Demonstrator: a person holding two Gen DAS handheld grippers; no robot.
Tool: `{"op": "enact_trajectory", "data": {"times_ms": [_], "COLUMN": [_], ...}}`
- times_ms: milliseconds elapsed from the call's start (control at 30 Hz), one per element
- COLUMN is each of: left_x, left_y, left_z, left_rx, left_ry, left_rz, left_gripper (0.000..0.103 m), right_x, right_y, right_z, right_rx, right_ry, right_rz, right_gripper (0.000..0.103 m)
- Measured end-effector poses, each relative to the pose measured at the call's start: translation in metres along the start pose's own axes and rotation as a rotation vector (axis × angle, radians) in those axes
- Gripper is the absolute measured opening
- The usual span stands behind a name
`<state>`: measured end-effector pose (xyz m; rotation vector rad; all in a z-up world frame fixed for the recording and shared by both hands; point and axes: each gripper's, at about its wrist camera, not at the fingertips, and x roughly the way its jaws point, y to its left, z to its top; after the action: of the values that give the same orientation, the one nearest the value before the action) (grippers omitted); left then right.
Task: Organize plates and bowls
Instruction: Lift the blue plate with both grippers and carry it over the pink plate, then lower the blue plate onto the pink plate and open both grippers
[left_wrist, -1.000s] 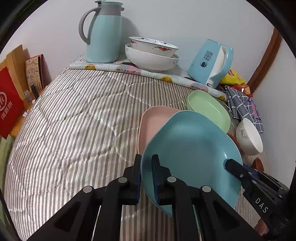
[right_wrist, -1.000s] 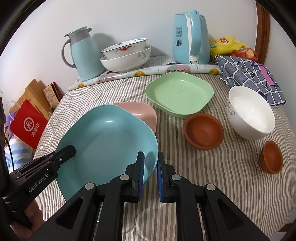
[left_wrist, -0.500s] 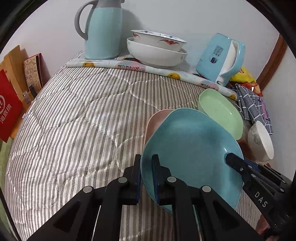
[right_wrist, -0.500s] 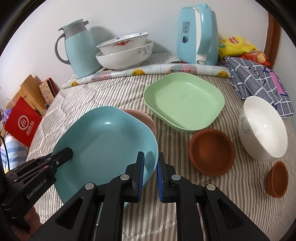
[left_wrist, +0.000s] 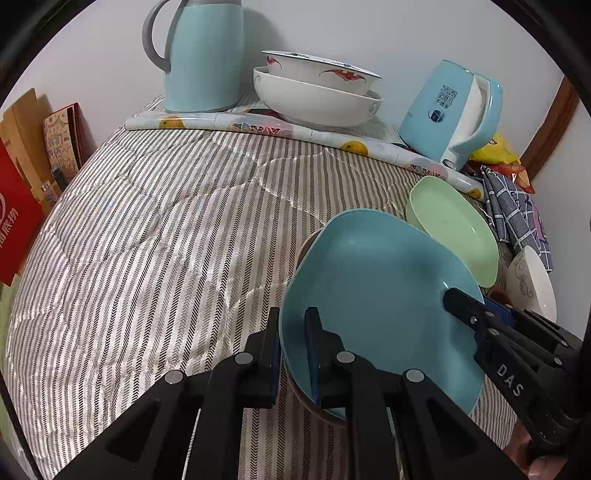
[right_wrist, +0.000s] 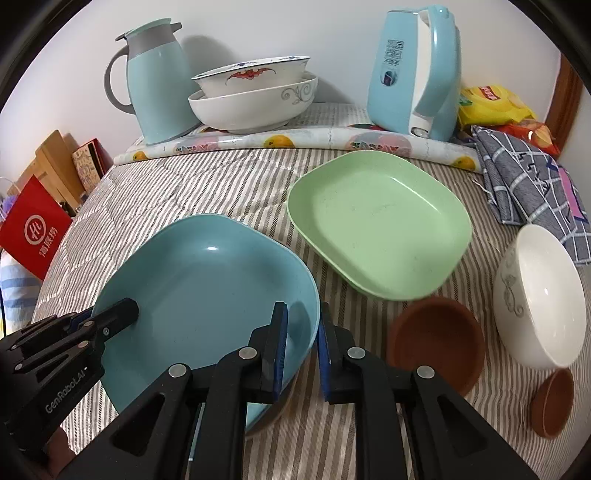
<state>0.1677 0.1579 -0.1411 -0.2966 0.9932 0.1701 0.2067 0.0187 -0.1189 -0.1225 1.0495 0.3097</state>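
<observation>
A blue plate (left_wrist: 380, 288) lies almost flat on the striped bedcover, on top of a pink plate of which only a thin rim sliver (left_wrist: 303, 247) shows. My left gripper (left_wrist: 293, 321) is shut on the blue plate's near left rim. My right gripper (right_wrist: 301, 317) straddles the near right rim (right_wrist: 314, 306); its jaws are opening, and a gap shows between the inner pad and the plate wall. A green plate (right_wrist: 376, 225) sits just beyond to the right. Right of it are a white bowl (right_wrist: 543, 295), a brown bowl (right_wrist: 436, 343) and a smaller brown bowl (right_wrist: 554, 402).
Two stacked white bowls (right_wrist: 255, 99) stand at the back between a blue thermos jug (right_wrist: 159, 88) and a blue kettle (right_wrist: 417, 70), behind a rolled mat (right_wrist: 295, 140). A checked cloth (right_wrist: 532, 177) and snack bags lie at the back right. A red bag (right_wrist: 33, 229) stands off the left edge.
Both grippers carried the blue plate forward and down over the pink plate, which is now almost covered. The right gripper's jaws have widened.
</observation>
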Motion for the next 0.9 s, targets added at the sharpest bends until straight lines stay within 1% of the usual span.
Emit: {"op": "enact_trajectory", "data": {"times_ms": [133,200,300,333,367,400,467,567,667,733,800,900], "left_x": [0.0,0.001,-0.001,-0.002,-0.004,-0.007,-0.012,-0.02,-0.026,-0.025,-0.023,-0.023], "left_y": [0.001,0.002,0.002,0.002,0.002,0.002,0.001,0.001,0.0,-0.001,-0.002,-0.003], "left_z": [0.001,0.001,-0.001,-0.002,-0.002,-0.003,-0.003,-0.004,-0.006,-0.008,-0.012,-0.017], "left_rx": [-0.002,-0.002,0.008,0.01,0.012,0.014,0.021,0.025,0.024,0.018,0.012,0.001], "left_ry": [0.011,0.023,0.021,0.019,0.017,0.013,-0.003,-0.023,-0.038,-0.033,-0.02,-0.007], "left_rz": [-0.009,0.003,0.003,0.003,0.005,0.009,0.014,0.017,-0.016,-0.027,-0.02,-0.034], "left_gripper": [0.014,0.022,0.027,0.028,0.033,0.041,0.049,0.049,0.048,0.048,0.034,0.032], "right_x": [0.006,0.005,0.001,-0.001,-0.003,-0.006,-0.011,-0.02,-0.03,-0.037,-0.044,-0.053], "right_y": [0.004,0.004,0.002,0.002,0.002,0.002,0.0,-0.005,-0.01,-0.014,-0.019,-0.026], "right_z": [0.004,0.004,0.006,0.006,0.005,0.005,0.003,-0.001,-0.006,-0.011,-0.016,-0.024], "right_rx": [-0.032,-0.04,-0.027,-0.027,-0.028,-0.025,-0.015,-0.007,0.003,0.01,0.015,0.031], "right_ry": [0.003,0.001,-0.015,-0.022,-0.029,-0.033,-0.041,-0.052,-0.061,-0.068,-0.074,-0.08], "right_rz": [0.003,0.006,0.011,0.011,0.007,0.006,0.01,0.006,0.005,0.006,0.0,-0.004], "right_gripper": [0.021,0.023,0.035,0.038,0.038,0.04,0.042,0.042,0.042,0.042,0.042,0.042]}}
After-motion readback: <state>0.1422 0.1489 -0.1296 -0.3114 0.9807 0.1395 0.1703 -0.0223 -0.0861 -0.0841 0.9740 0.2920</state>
